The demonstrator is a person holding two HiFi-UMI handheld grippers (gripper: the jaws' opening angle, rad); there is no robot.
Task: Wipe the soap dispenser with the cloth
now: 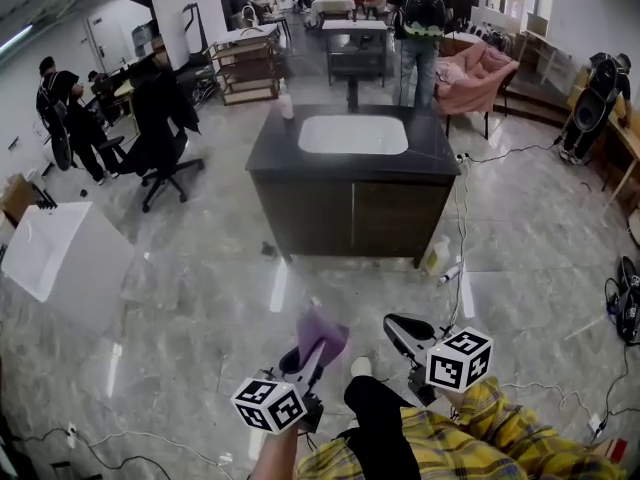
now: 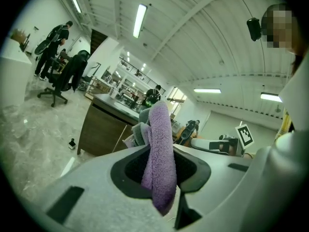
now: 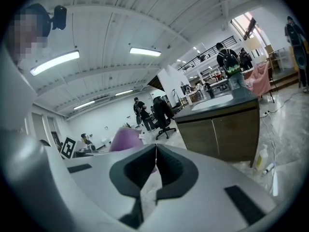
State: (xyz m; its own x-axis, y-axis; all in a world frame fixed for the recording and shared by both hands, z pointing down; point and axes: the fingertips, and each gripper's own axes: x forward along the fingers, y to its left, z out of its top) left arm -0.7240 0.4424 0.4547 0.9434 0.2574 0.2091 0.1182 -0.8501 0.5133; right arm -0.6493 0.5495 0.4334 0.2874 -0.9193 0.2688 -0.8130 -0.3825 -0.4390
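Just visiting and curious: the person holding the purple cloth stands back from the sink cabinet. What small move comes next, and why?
Probably step closer to the sink cabinet. The left gripper is shut on the purple cloth, the right gripper is shut and empty, but the soap dispenser stands on the countertop beside the basin, seemingly beyond reach.

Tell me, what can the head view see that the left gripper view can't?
Only the head view shows the white sink basin from above, the pink chair behind it and the bottles on the floor beside the dark cabinet. Only the left gripper view shows the ceiling lights. Both show the purple cloth pinched between jaws, the dark cabinet and the black office chair.
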